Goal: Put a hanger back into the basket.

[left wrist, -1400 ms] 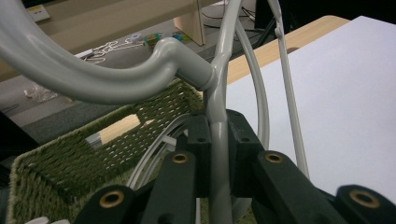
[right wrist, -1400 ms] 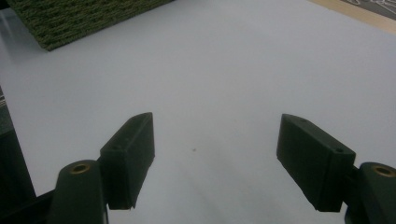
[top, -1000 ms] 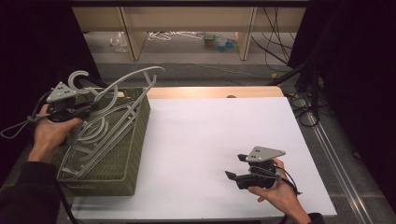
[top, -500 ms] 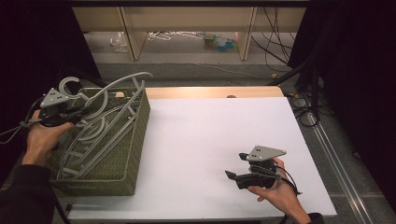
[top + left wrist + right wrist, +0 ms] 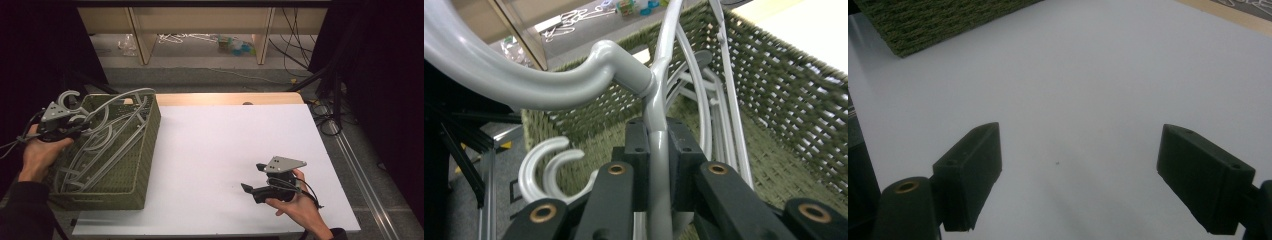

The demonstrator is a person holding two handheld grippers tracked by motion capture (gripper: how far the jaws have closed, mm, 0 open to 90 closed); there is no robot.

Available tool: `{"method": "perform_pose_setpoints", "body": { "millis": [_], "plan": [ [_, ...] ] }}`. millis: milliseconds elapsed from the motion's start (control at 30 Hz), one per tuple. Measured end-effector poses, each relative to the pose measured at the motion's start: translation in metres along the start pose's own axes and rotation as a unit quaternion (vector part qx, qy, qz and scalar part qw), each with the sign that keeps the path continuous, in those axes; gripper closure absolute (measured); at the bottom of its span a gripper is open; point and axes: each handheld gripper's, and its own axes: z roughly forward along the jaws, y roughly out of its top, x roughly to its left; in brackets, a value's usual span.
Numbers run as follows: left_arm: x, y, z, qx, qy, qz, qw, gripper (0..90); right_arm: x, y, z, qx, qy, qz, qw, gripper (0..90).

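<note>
The left hand-held gripper [image 5: 659,165] pinches a smooth grey plastic hanger [image 5: 651,95] by its thin neck, just under the big round hook, over the left end of a green woven basket [image 5: 145,145]. More curved grey hangers [image 5: 100,150] lie in a pile inside the basket, which sits on the left of the flat white bench [image 5: 225,150]. The right hand-held gripper [image 5: 1078,175] has just been opening, and its two black blocky jaws are spread wide with nothing between them, low over the bare bench.
</note>
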Motion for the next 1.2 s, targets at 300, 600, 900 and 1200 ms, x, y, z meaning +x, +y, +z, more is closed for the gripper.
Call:
{"method": "perform_pose_setpoints", "body": {
  "millis": [300,600,900,1200],
  "plan": [
    [0.007,-0.016,0.006,0.040,-0.014,0.001,0.9991,81.2,0.001,0.000,0.001,0.004,0.000,0.001,1.0000,19.5],
    [0.003,-0.022,0.018,0.063,-0.027,0.018,0.9975,80.8,0.001,-0.001,0.001,0.007,0.001,0.005,1.0000,19.8],
    [0.004,-0.028,0.026,0.081,-0.015,-0.007,0.9966,80.5,0.000,-0.001,0.001,0.006,0.000,0.003,1.0000,20.1],
    [0.001,-0.034,0.038,0.108,0.015,-0.003,0.9940,76.7,0.000,-0.001,0.001,0.007,0.001,0.003,1.0000,20.3]
  ]
}}
